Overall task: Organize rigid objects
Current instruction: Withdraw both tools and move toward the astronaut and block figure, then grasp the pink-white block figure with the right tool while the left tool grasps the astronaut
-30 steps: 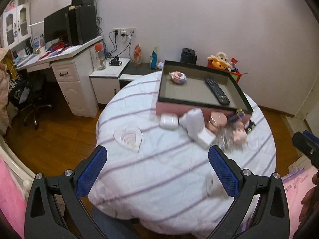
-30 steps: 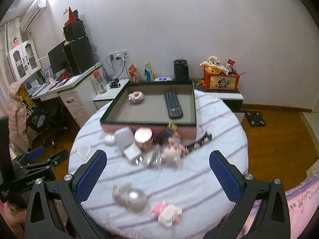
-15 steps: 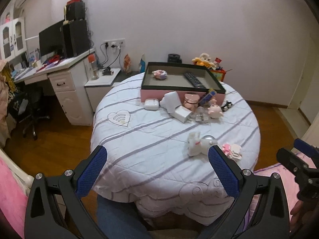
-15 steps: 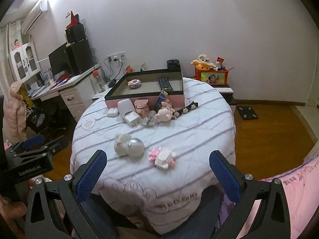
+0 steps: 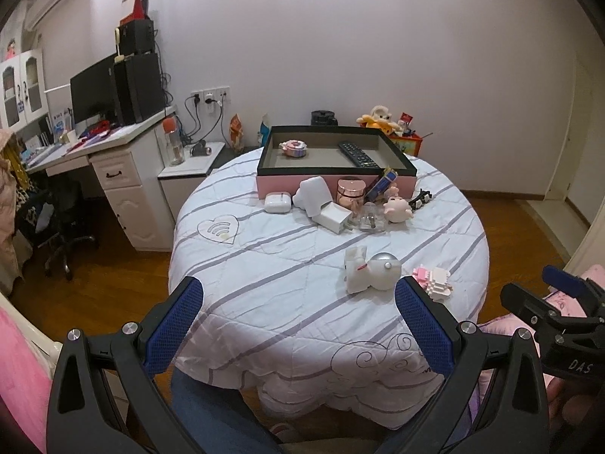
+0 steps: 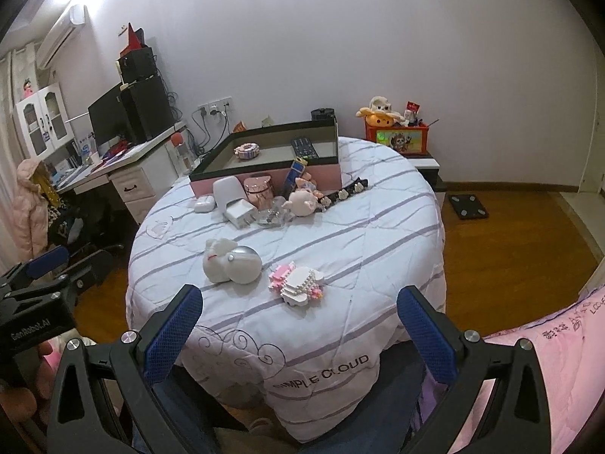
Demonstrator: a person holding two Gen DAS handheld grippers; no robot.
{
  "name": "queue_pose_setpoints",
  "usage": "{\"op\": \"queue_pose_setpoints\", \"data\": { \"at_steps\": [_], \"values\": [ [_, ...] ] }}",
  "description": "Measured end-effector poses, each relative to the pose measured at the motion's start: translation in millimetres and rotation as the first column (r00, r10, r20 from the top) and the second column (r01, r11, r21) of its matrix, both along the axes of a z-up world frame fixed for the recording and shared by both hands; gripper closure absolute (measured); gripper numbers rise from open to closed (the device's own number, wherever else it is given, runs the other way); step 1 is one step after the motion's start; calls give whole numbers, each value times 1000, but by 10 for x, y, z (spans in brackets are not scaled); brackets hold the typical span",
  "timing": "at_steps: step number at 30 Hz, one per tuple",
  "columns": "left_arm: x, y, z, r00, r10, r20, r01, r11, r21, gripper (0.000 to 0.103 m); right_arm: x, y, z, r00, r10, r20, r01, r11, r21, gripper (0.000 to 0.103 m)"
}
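We're holding both grippers back off the near edge of the round table [image 6: 378, 227], nothing gripped. Left gripper [image 5: 298, 317]: jaws spread wide, empty. Right gripper [image 6: 298, 325]: same, wide apart, empty.

Taking the box [image 5: 332, 181] as our landmark, at the far side of the table w/ a remote [image 5: 357, 153] and a small round trinket [image 5: 294, 148] already inside. Most loose items are crowding right against the box's near wall: earbud case [image 5: 277, 202], white charger [image 5: 334, 218], rose-gold jar [image 5: 351, 191], pig figure [image 5: 397, 210].

Two things are sitting well nearer us than the box: the white bunny w/ silver ball [image 6: 230, 263] and, just to its right, the pink-white block model [image 6: 298, 283]. In the right wrist view the block model is lying almost dead ahead btwn the jaws, long axis running roughly left-right and slightly tilted; in the left wrist view it's off past the right-hand finger. So we're judging the right gripper is nearer and better lined up; jaws prob need turning to close across its short side. Then it's a long carry fwd to the box.
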State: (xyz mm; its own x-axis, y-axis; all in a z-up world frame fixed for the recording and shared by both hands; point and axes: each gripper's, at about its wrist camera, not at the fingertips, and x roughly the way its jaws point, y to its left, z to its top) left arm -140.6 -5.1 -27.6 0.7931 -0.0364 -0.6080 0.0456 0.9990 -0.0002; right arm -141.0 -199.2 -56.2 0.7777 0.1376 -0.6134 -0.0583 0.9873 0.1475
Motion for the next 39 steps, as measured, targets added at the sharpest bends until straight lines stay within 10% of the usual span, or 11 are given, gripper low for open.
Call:
{"op": "queue_pose_setpoints", "data": {
  "at_steps": [39],
  "values": [
    [1256,-605,-1204,976,-131,-174,115,989,-97,0,840,89,-888,989,122,-89,-134,981,-140,0]
  ]
}}
